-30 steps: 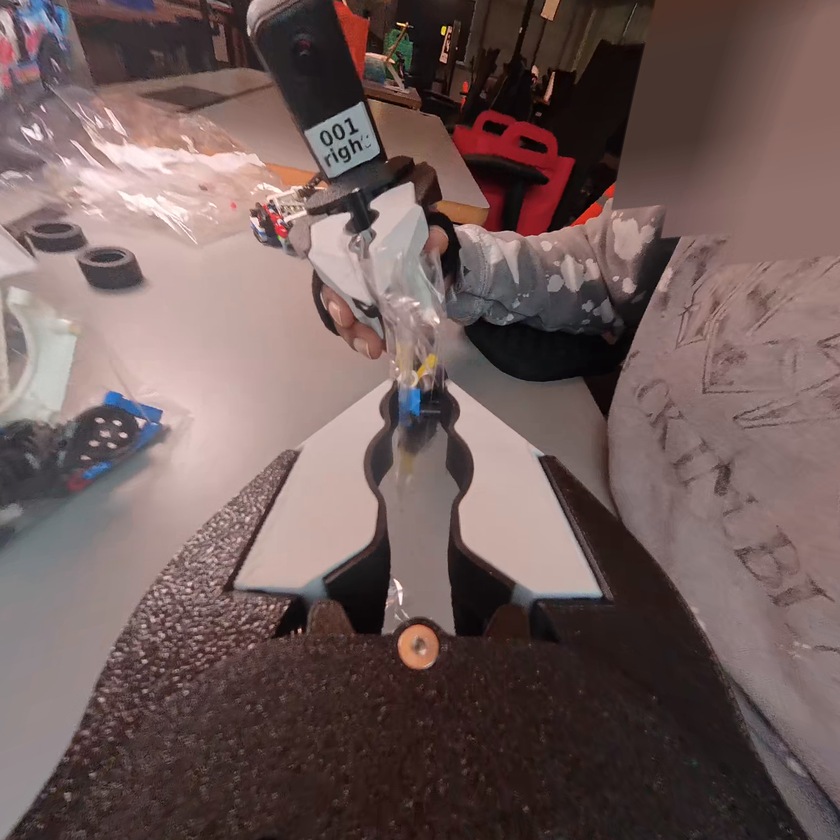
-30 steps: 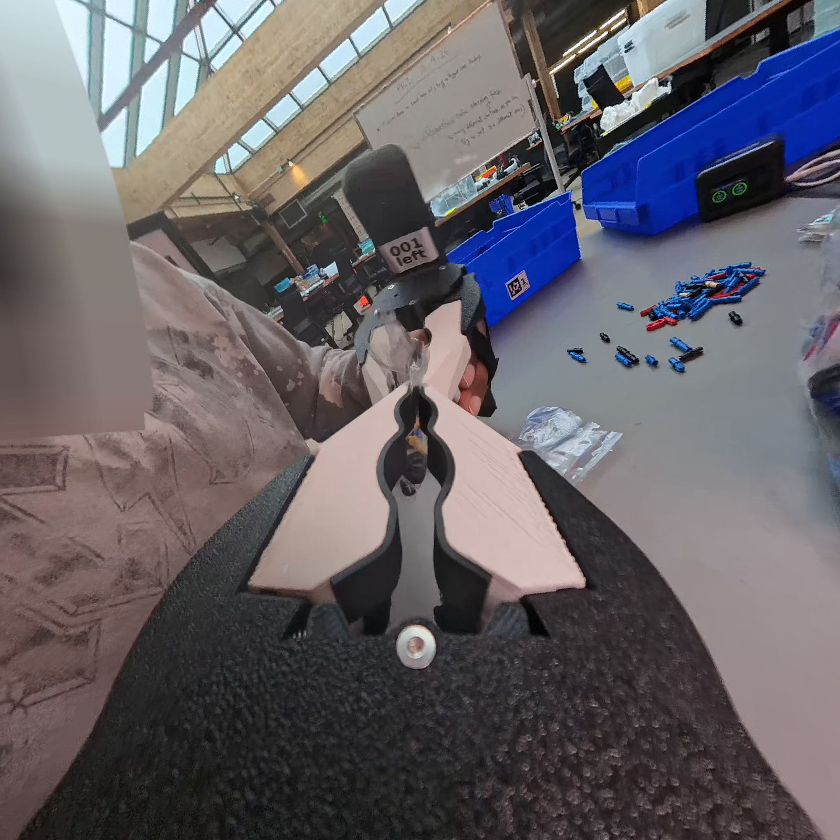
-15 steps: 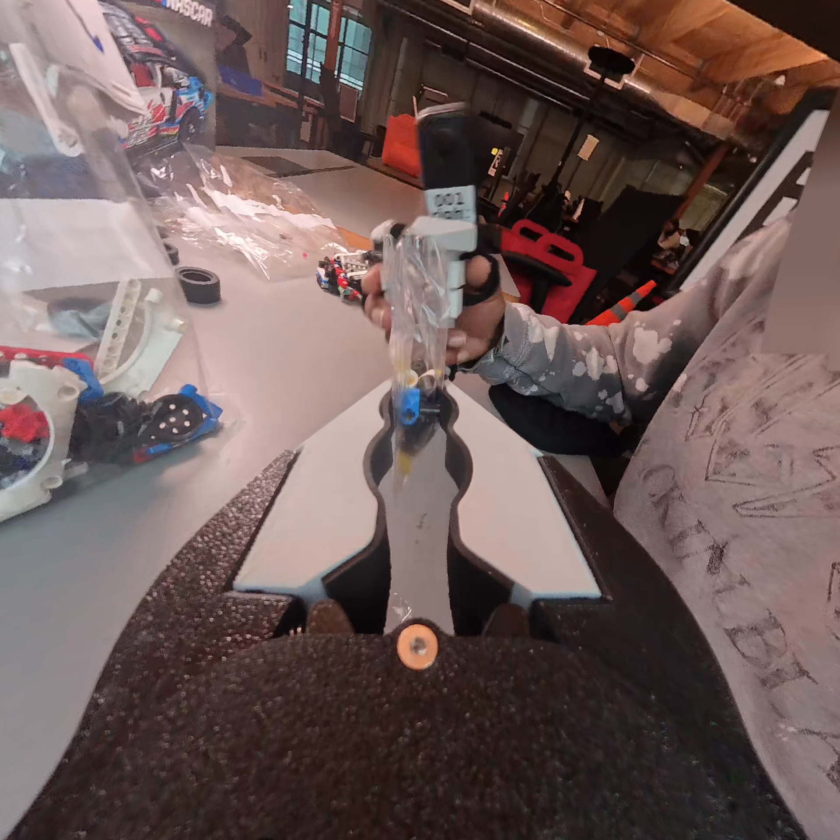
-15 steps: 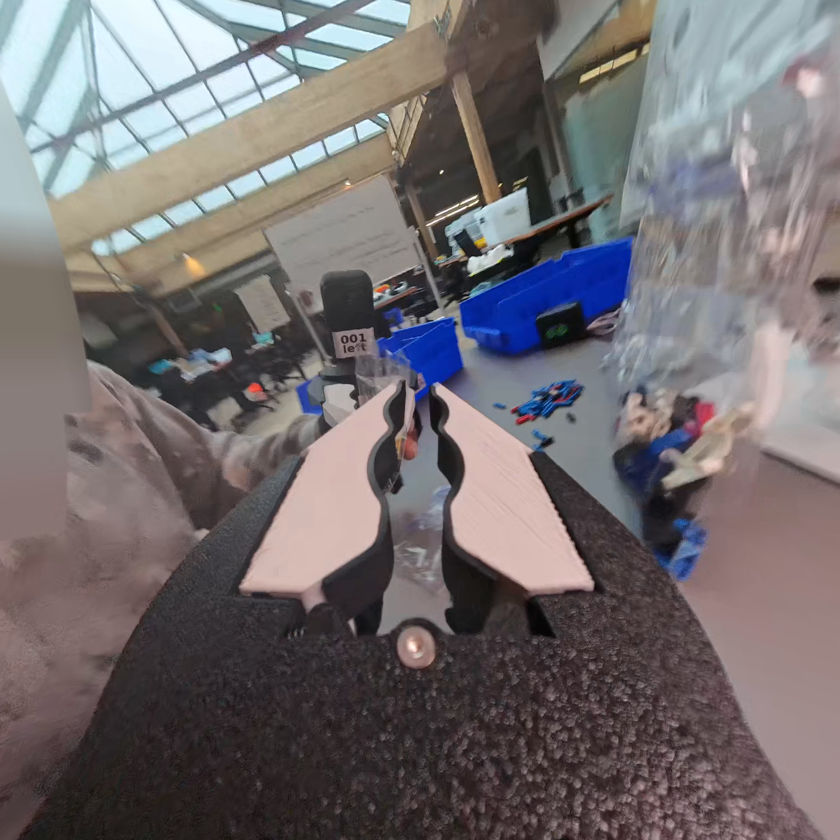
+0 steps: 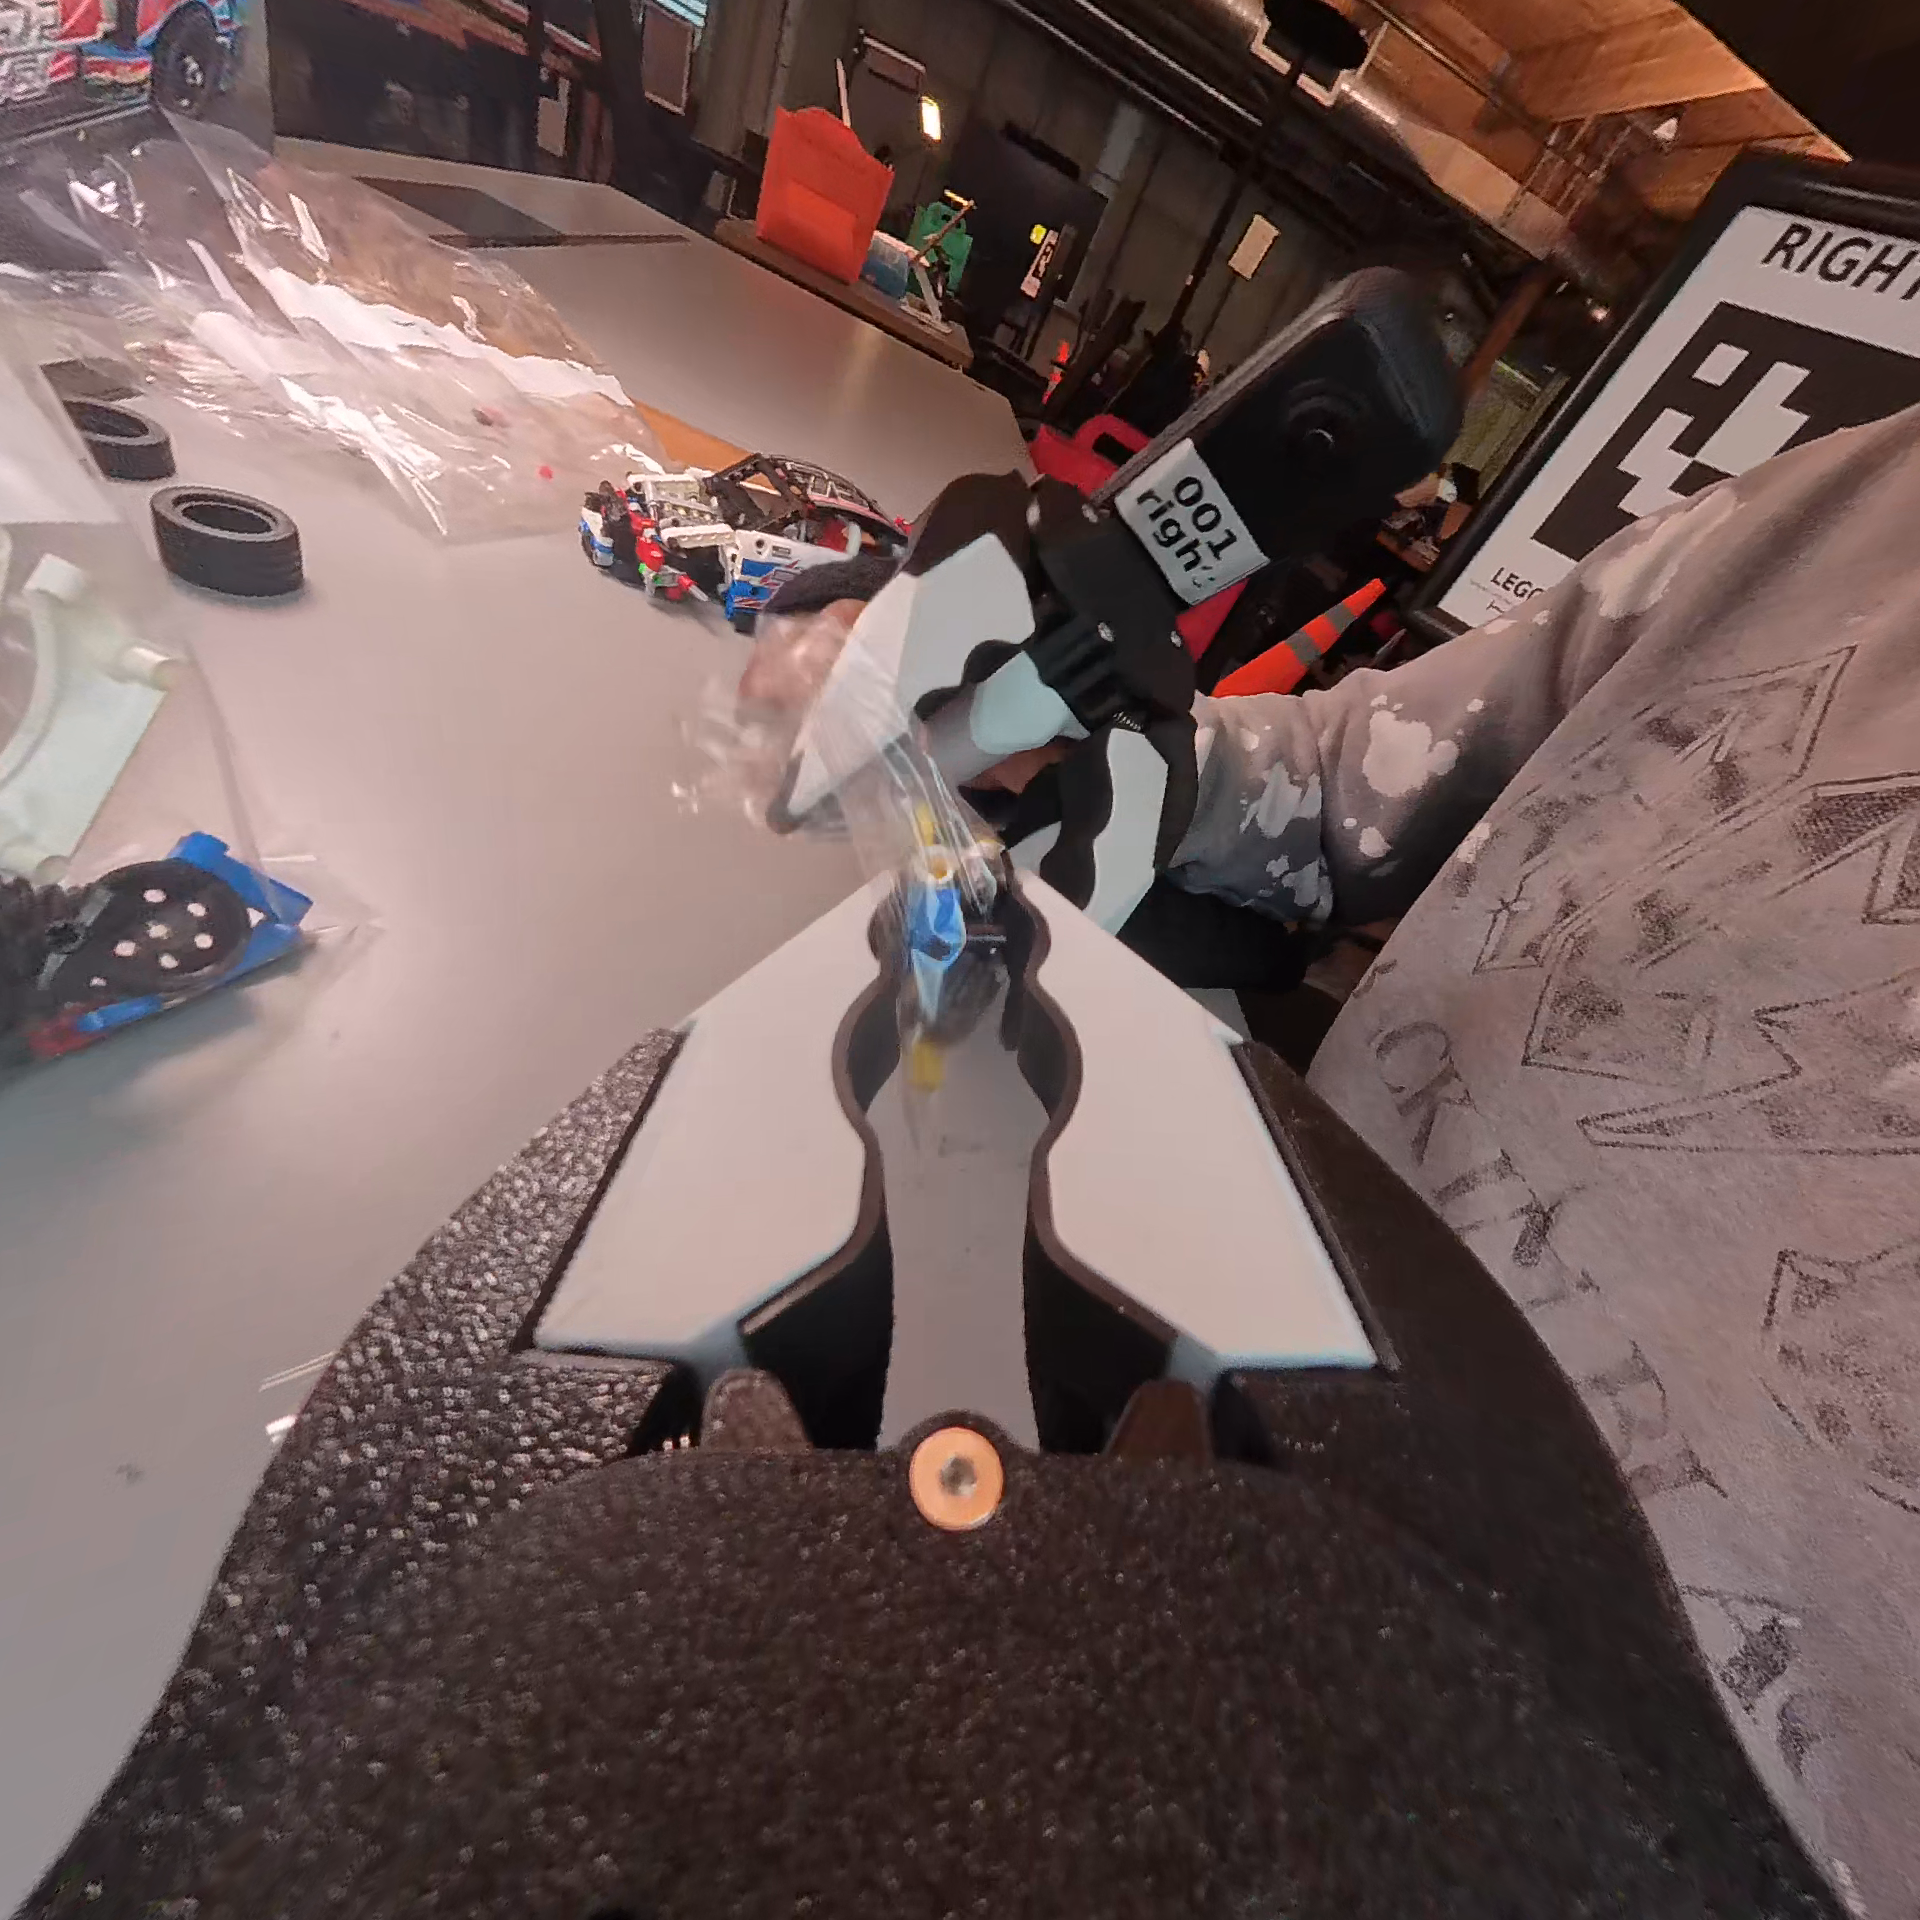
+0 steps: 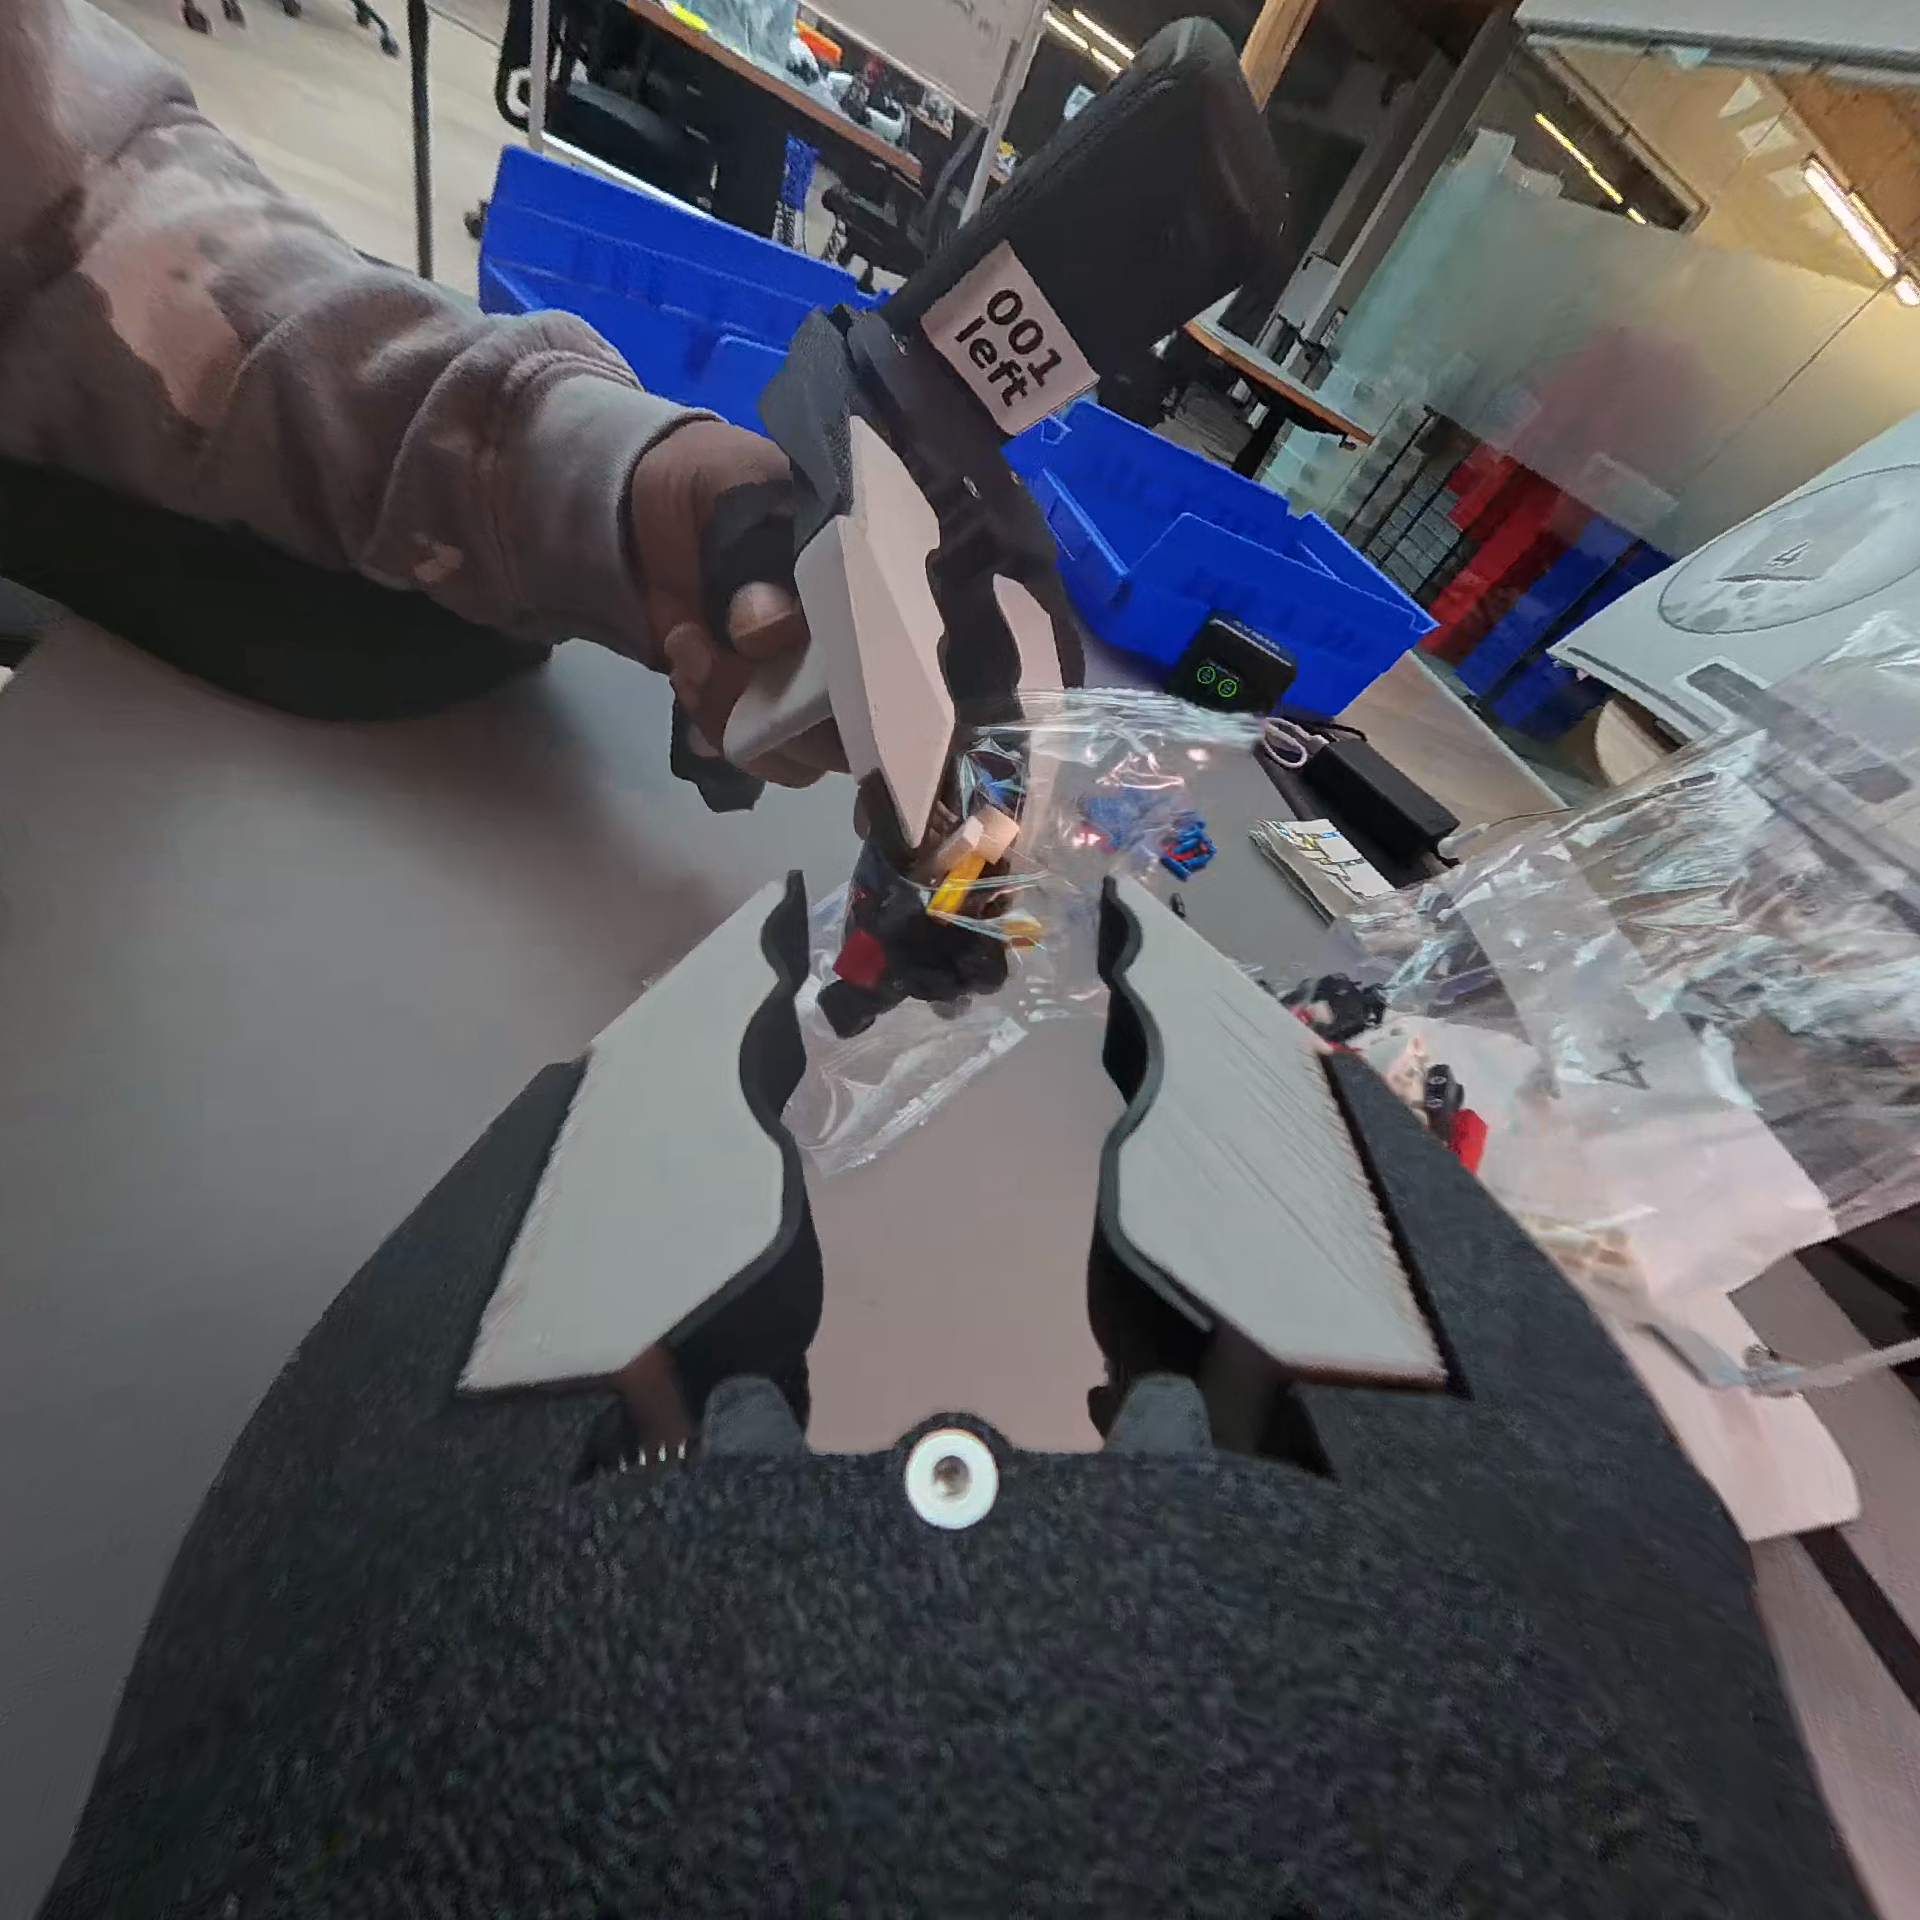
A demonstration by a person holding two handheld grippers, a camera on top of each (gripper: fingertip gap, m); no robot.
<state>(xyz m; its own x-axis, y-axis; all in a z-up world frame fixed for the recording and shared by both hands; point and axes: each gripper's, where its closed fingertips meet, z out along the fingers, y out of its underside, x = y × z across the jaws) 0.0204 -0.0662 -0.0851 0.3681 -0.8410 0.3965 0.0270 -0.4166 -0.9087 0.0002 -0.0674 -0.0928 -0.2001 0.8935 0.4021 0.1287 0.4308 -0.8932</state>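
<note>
A small clear plastic bag of little blue, yellow, black and red toy parts is pinched between the fingers of my left gripper, which is shut on it. In the right wrist view the bag hangs from the left gripper just above the grey table. My right gripper is open wide, with its fingertips on either side of the bag and not touching it. In the left wrist view the right gripper is tilted, open, just beyond the bag's top.
On the left stand a partly built toy car, two black tyres, a bag of wheel parts and crumpled clear bags. On the right lie larger clear bags, loose blue pins, a booklet and blue bins. My two grippers' fingertips are within a few centimetres of each other.
The right gripper, shut on the bag one second ago, has opened and let go. The left gripper keeps hold of the bag. Both views have swung down toward the table.
</note>
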